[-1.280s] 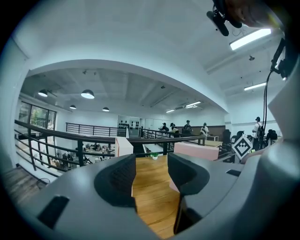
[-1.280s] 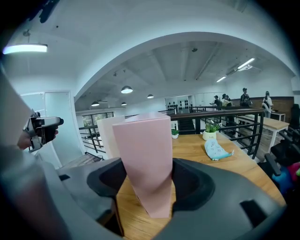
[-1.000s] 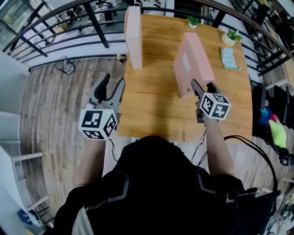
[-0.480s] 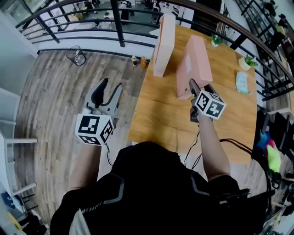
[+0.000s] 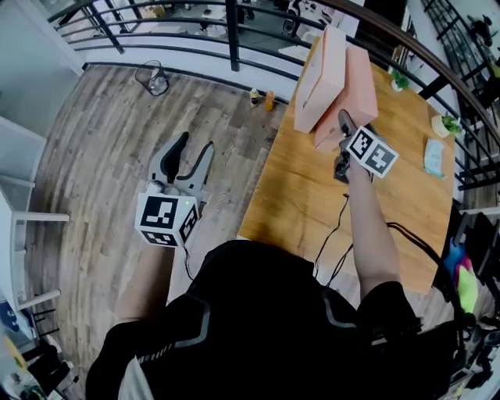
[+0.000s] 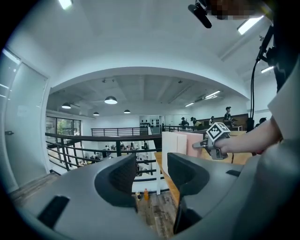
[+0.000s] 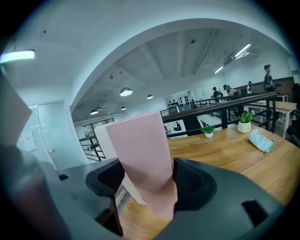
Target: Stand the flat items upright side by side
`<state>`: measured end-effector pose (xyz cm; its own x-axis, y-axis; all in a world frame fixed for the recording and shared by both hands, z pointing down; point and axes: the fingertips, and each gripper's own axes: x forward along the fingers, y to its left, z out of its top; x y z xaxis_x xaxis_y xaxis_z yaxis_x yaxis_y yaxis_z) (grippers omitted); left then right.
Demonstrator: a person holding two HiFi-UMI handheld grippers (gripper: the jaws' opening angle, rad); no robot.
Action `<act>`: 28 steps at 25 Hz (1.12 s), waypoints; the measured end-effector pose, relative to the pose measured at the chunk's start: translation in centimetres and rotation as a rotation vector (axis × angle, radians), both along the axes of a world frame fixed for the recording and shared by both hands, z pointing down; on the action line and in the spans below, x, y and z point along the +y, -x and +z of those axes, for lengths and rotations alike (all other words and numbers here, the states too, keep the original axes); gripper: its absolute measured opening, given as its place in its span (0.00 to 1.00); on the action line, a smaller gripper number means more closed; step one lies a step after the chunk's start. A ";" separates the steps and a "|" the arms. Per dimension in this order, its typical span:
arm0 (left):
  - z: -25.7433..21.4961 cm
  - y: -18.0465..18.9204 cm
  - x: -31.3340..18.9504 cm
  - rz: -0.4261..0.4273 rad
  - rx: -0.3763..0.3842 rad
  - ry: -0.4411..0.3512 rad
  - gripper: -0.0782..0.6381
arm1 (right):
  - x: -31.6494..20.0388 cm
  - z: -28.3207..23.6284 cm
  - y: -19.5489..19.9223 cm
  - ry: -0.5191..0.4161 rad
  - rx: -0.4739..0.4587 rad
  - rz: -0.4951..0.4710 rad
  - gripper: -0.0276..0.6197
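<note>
While the left gripper (image 5: 195, 145) hangs off the table's left side over the plank floor (image 5: 94, 133), its jaws parted with nothing between them, the person's right arm reaches out across the wooden table (image 5: 312, 203). Two flat boxes stand upright at the far left corner of that table, close by the black railing (image 5: 234, 23). The paler box (image 5: 316, 74) is nearest the edge. The deeper pink box (image 5: 358, 94) stands just beside it on the right, face to face with it, and I cannot tell whether the two touch. The right gripper (image 7: 147, 183) has the near end of the deeper pink box between its jaws. These have just been opening, so the hold is slack: the box lies against one jaw and looks free of the other. Two potted plants (image 5: 400, 78) and a light blue packet (image 5: 433, 156) sit well apart on the table's right side.
</note>
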<state>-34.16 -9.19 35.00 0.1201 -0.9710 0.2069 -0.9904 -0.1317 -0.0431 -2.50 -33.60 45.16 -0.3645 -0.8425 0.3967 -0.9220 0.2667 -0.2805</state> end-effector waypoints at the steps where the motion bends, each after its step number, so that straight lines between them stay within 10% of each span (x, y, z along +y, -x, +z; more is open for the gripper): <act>1: 0.1 0.2 0.2 -0.002 -0.002 0.002 0.43 | -0.4 0.0 0.3 0.002 -0.003 0.001 0.56; 28: 0.3 2.3 -1.1 -0.052 -0.006 0.012 0.42 | -0.8 3.1 2.7 0.049 -0.213 -0.191 0.48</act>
